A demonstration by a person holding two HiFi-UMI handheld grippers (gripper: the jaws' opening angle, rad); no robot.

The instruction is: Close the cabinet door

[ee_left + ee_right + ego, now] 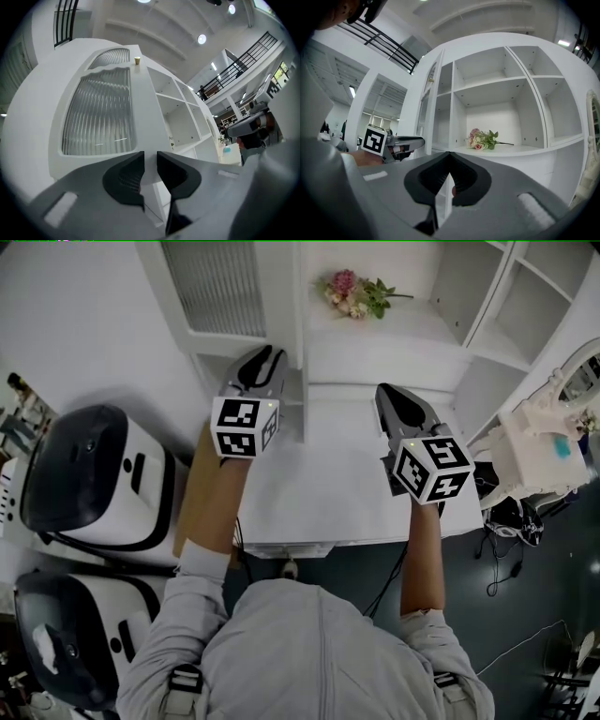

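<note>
The white cabinet door (220, 282) with a ribbed glass pane stands swung out at the left of the open shelves (394, 329). My left gripper (267, 357) points at the door's lower edge, close to it; I cannot tell whether it touches. In the left gripper view the door (101, 112) fills the middle and the left gripper (150, 161) is open by a narrow gap, nothing between the jaws. My right gripper (389, 395) hovers over the white ledge, apart from the door. Its tips meet in the right gripper view, so the right gripper (450, 157) is shut and empty.
A bunch of pink flowers (356, 294) lies on a shelf, also in the right gripper view (483, 139). Two black-and-white machines (89, 479) stand at the left. A white ornate stand (553, 427) and floor cables are at the right. A small cup (137, 60) tops the cabinet.
</note>
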